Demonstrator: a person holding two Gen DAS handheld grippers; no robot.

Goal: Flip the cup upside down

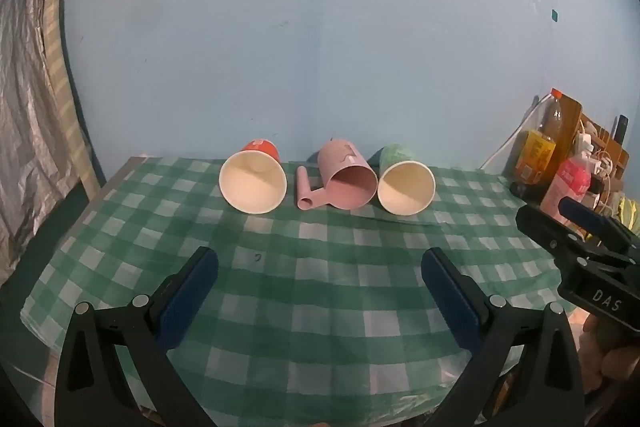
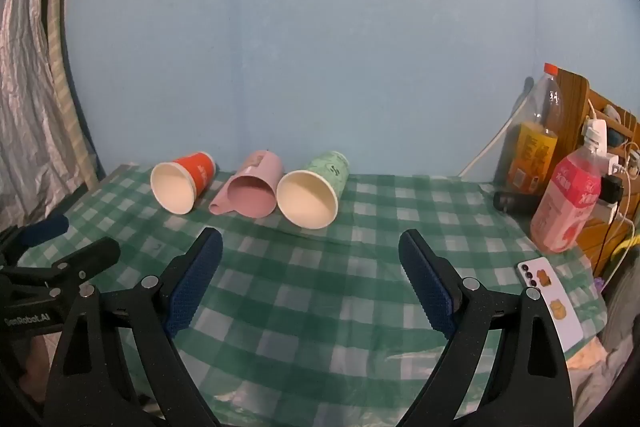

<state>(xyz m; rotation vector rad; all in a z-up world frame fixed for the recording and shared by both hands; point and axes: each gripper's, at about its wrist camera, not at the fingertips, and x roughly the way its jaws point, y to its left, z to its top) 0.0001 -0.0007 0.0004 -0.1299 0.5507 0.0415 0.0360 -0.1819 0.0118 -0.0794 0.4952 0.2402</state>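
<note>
Three cups lie on their sides in a row at the back of the bench [image 1: 320, 287], mouths toward the cameras, all empty: red paper cup [image 1: 253, 181], pink handled cup [image 1: 346, 179], green paper cup [image 1: 405, 185]. Left hand-held gripper [image 1: 320, 291] and right hand-held gripper [image 2: 310, 279] hover spread wide, holding nothing, well short of the cups
</note>
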